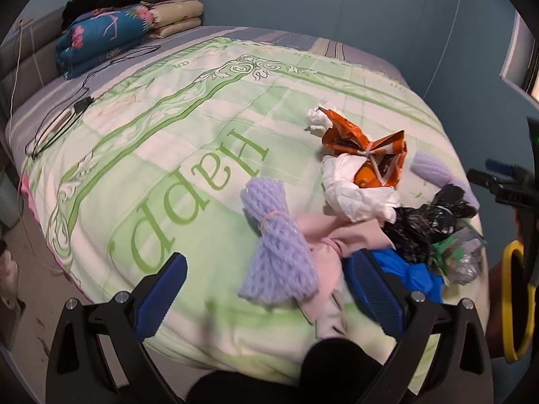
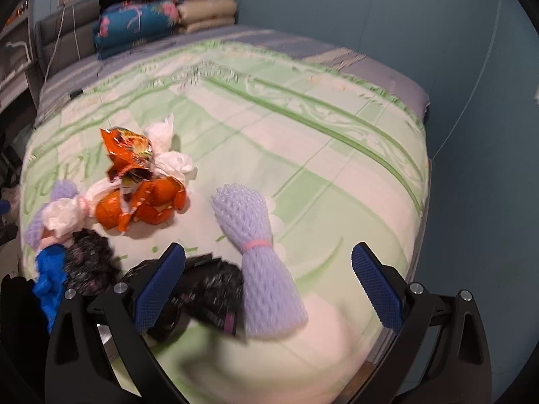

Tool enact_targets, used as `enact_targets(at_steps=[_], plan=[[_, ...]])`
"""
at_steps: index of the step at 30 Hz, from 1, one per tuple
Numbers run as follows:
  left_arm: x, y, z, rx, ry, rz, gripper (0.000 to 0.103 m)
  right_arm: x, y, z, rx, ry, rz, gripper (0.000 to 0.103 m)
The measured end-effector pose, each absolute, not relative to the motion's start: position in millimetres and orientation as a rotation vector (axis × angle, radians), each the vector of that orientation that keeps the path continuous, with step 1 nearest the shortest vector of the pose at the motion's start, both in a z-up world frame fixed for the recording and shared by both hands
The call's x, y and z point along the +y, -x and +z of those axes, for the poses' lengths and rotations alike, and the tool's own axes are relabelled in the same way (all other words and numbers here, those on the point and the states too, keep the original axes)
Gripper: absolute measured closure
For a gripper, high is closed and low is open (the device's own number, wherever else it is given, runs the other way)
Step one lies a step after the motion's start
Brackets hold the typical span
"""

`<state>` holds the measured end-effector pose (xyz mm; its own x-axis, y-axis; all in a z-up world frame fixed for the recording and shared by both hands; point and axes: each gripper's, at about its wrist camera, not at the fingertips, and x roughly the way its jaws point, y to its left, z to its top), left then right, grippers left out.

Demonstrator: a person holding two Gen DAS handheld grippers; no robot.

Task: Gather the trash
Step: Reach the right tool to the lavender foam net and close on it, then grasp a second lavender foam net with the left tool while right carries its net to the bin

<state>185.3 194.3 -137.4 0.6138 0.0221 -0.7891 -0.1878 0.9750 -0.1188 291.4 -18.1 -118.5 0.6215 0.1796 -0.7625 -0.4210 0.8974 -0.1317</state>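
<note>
We see our left gripper (image 1: 266, 289) spread wide above the green quilt (image 1: 188, 155), a lilac foam net (image 1: 274, 252) between its fingers, trash heaped just beyond.

Two purple foam nets (image 1: 274, 252) (image 2: 259, 252) lie on the bed. One orange wrapper (image 1: 357, 138), one blue bag (image 1: 411, 276). Two folded quilts (image 1: 101, 38) are stacked at the head.

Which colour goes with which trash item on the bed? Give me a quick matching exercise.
Things:
1. foam net bundle
2. snack wrapper
3. crumpled tissue
4. plastic bag beside the left gripper

Colours:
a. white
b. blue
c. lilac
d. orange

Pairs: 1-c, 2-d, 3-a, 4-b
</note>
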Motion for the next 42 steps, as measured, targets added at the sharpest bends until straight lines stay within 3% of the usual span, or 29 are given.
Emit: enact_targets(at_steps=[6,10,15,18,21,23,26,42], plan=[[202,-212,-146,0.946,0.22,0.154,0.008,5,-316,-132,0.892,0.386,0.387,0.009],[205,-225,-161,0.975,0.258,0.159,0.008,13,-333,-144,0.962,0.386,0.397,0.025],[210,-233,-172,0.963,0.339,0.145,0.013,17,-347,-156,1.018,0.366,0.401,0.025],[211,-238,-180,0.976,0.362,0.128,0.025,18,-351,-162,1.039,0.352,0.407,0.027],[211,-241,-189,1.0,0.385,0.107,0.044,20,-354,-169,1.062,0.357,0.405,0.041],[213,-241,-193,1.003,0.42,0.086,0.066,20,-354,-173,1.07,0.348,0.409,0.063],[216,-236,-191,0.979,0.467,0.075,0.073,17,-354,-173,1.074,0.306,0.404,0.07],[215,-193,-133,0.777,0.439,0.057,0.074,-31,-283,-92,0.909,-0.038,0.509,0.072]])
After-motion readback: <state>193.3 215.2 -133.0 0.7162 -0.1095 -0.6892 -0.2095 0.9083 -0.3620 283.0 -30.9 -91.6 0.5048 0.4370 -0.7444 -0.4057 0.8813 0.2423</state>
